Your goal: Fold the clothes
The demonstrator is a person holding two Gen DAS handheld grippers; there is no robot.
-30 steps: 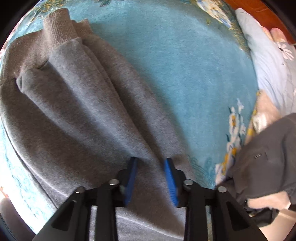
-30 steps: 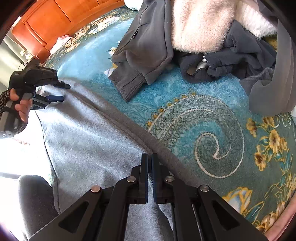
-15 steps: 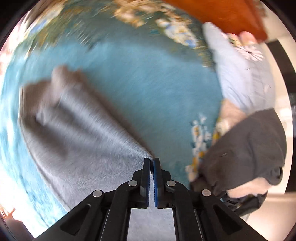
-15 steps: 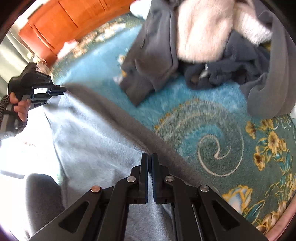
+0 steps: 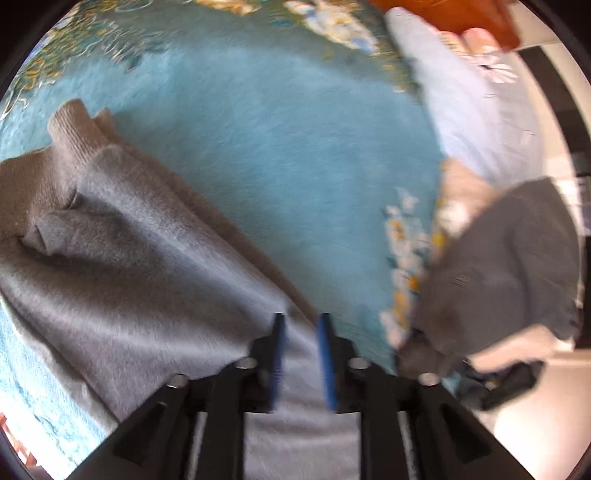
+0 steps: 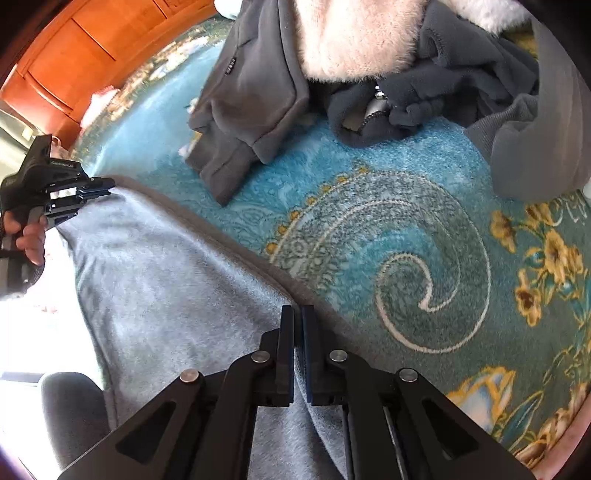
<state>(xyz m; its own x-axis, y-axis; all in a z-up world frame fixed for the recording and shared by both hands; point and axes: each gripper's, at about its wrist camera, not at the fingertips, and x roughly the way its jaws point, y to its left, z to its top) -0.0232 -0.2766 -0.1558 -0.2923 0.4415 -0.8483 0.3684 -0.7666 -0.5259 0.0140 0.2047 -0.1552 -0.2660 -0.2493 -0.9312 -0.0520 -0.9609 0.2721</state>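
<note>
The light grey garment [image 5: 122,258] lies spread on the turquoise patterned rug [image 5: 280,155], its ribbed cuff [image 5: 70,125] far ahead and to the left of the left gripper [image 5: 301,321]. That gripper's blue-padded fingers [image 5: 325,354] are spread and opening; the cloth's folded edge runs up between them, but the pads do not press on it. In the right wrist view the same garment [image 6: 166,280] stretches from the left gripper [image 6: 90,190], held in a hand [image 6: 27,236] well off to the left, down to the right gripper [image 6: 298,314]. The right gripper's jaws are nearly together and starting to part, with the garment's darker hem passing between the fingertips; whether they pinch it I cannot tell. Ahead of the right fingers, well apart, sits a pile of dark grey clothes [image 6: 251,85] with a cream fleece piece [image 6: 351,33].
</note>
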